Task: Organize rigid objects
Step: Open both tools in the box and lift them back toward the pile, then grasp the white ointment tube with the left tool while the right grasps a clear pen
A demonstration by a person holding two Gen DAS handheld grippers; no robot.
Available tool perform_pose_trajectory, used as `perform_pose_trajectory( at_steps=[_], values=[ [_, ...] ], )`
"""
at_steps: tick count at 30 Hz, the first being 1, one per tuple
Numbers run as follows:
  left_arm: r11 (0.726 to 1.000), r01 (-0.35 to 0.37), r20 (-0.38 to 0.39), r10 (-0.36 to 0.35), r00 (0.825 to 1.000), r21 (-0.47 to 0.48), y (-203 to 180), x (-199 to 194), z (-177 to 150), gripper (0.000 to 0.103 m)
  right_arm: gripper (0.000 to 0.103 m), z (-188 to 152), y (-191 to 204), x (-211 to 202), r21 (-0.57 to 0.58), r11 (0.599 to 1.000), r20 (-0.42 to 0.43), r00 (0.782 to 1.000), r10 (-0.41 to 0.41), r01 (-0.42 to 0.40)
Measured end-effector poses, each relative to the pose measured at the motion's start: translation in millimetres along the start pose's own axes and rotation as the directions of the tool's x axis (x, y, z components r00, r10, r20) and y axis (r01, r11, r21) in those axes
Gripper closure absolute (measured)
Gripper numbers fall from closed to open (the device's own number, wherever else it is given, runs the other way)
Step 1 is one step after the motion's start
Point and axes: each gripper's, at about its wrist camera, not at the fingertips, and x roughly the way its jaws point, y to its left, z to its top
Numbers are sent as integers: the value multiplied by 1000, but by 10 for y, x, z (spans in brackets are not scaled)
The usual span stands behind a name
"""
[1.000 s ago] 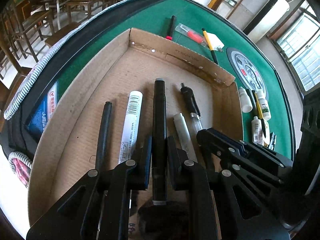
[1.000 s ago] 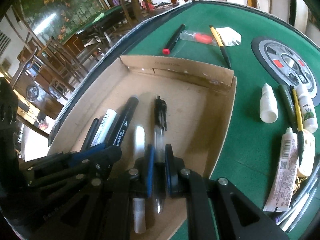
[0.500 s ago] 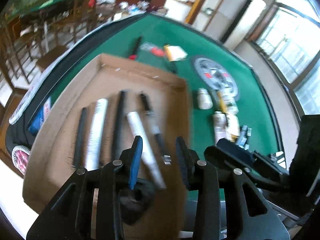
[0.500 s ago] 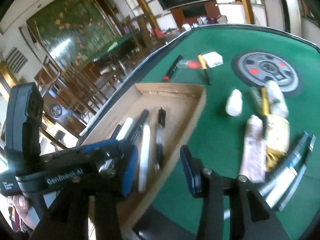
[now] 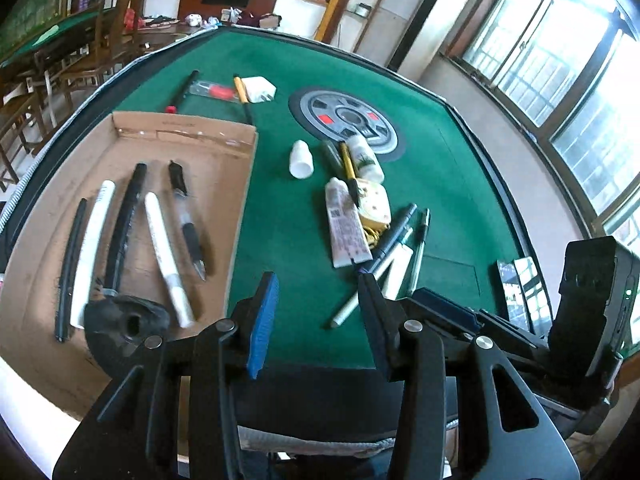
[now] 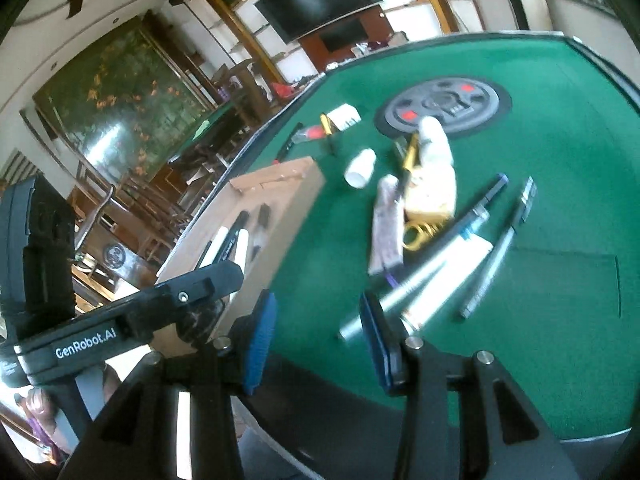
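Note:
A cardboard box (image 5: 240,208) lies on the left of the green table and holds several pens, among them a black marker (image 5: 128,216) and a clear pen with a black grip (image 5: 186,216). My left gripper (image 5: 318,320) hangs over the felt just right of the box, its jaws opening with nothing between them. My right gripper (image 6: 318,330) stands open and empty over the near felt, beside a silver pen (image 6: 400,296). Ahead lies a loose pile: a white tube (image 5: 344,224), a small white bottle (image 5: 301,160), gold scissors (image 6: 418,234) and several pens (image 5: 396,236).
A black lump with a hole (image 5: 124,320) sits at the box's near corner. Beyond the box lie a red-capped black pen (image 5: 182,90), a yellow pen (image 5: 242,98) and a white charger (image 5: 260,89). A round grey panel (image 5: 346,120) marks the table's middle. Chairs stand beyond the far left edge.
Both grippers let go of the pens they held in the box, the left a black marker and the right the clear pen. Both opened and swung right, off the box and over the felt.

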Motion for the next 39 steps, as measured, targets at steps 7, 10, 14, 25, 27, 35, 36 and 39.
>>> perform_pose_trajectory(
  at_steps=[7, 10, 14, 25, 27, 35, 36, 39],
  values=[
    [999, 4, -22, -3, 1000, 40, -209, 95, -49, 62, 59, -63, -280, -155, 59, 998, 3, 1000, -3, 3],
    [999, 10, -35, -9, 999, 49, -250, 143, -67, 62, 59, -69, -403, -185, 84, 996, 3, 999, -32, 32],
    [998, 20, -52, -17, 998, 57, -275, 214, -88, 62, 60, -42, -570, -187, 144, 987, -4, 998, -69, 69],
    [996, 54, -83, -48, 995, 73, -261, 338, -99, 62, 74, 164, -873, -37, 226, 950, -48, 977, -210, 215],
    [996, 60, -93, -53, 994, 73, -254, 370, -102, 62, 77, 253, -926, 7, 234, 939, -52, 967, -248, 253],
    [994, 80, -117, -71, 991, 81, -245, 453, -97, 62, 78, 418, -981, 166, 212, 896, -85, 921, -381, 390],
    [993, 84, -117, -74, 990, 83, -251, 459, -93, 62, 79, 407, -962, 171, 199, 893, -84, 915, -395, 404],
    [992, 89, -120, -78, 990, 94, -278, 480, -82, 62, 88, 370, -889, 187, 150, 875, -80, 888, -452, 459]
  ],
)
